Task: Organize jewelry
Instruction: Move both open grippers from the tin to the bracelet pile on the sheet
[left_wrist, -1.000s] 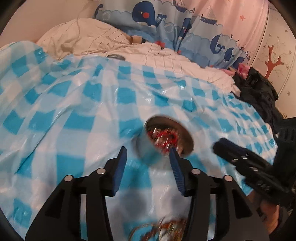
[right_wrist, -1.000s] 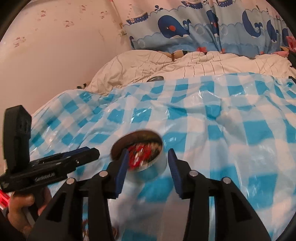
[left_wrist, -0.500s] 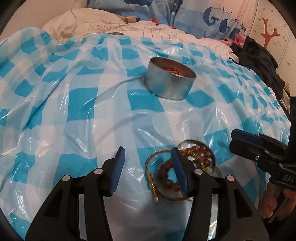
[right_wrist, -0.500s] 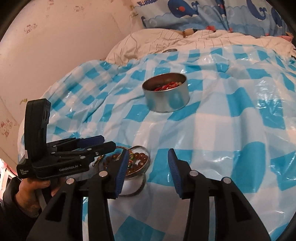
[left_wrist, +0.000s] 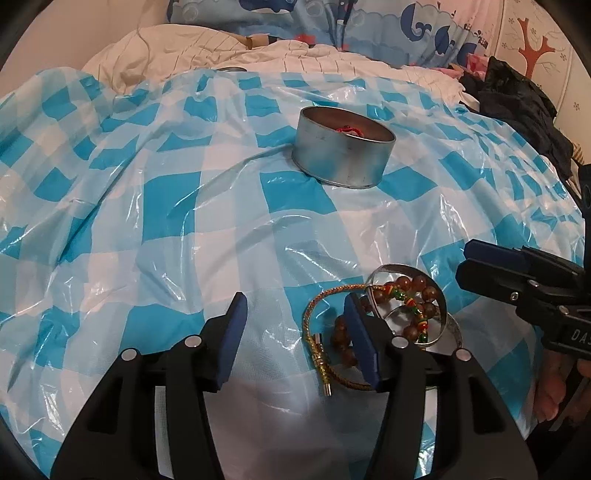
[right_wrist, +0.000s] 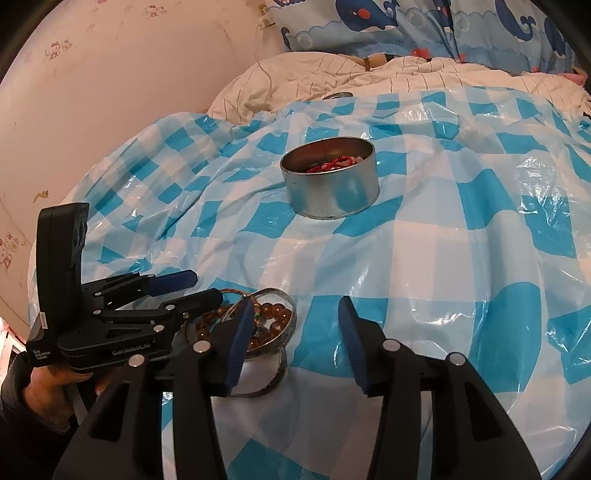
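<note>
- Left wrist view: left gripper (left_wrist: 293, 328) jaws spread wide, nothing between them, hovering low over the blue-checked plastic sheet (left_wrist: 155, 206).
- Its right finger (left_wrist: 360, 339) covers part of the jewelry pile, so where the gold cord bracelet (left_wrist: 314, 325) and brown bead bracelet (left_wrist: 413, 295) overlap is hidden.
- Gold cord bracelet: clasp end lies just left of that finger, loop runs under it.
- Silver bangle (left_wrist: 406, 271) stands tilted on edge over the beads; a second silver ring seems to lie flat under it, hard to make out.
- Right gripper (left_wrist: 480, 262) enters from the right edge, just beside the pile, body cut off by the frame. From this side the two fingers look close together.
- Right wrist view: right gripper (right_wrist: 291, 339) jaws are in fact wide apart and empty; its left finger (right_wrist: 238, 339) blocks the middle of the pile.
- Left gripper (right_wrist: 184, 291) seen side-on from here, tips over the near edge of the pile, hand (right_wrist: 48, 387) partly out of frame.
- Metal tin (right_wrist: 332, 184) sits upright on the sheet, well beyond the pile, lid off.
- Tin holds a red string bracelet (right_wrist: 330, 164) and what may be pale beads; rest of the contents is hidden by the wall. Left view (left_wrist: 343, 147) shows only a sliver of red.
- Striped white bedding (right_wrist: 332, 77) beyond the tin, whale-print fabric (right_wrist: 406, 26) behind that.
</note>
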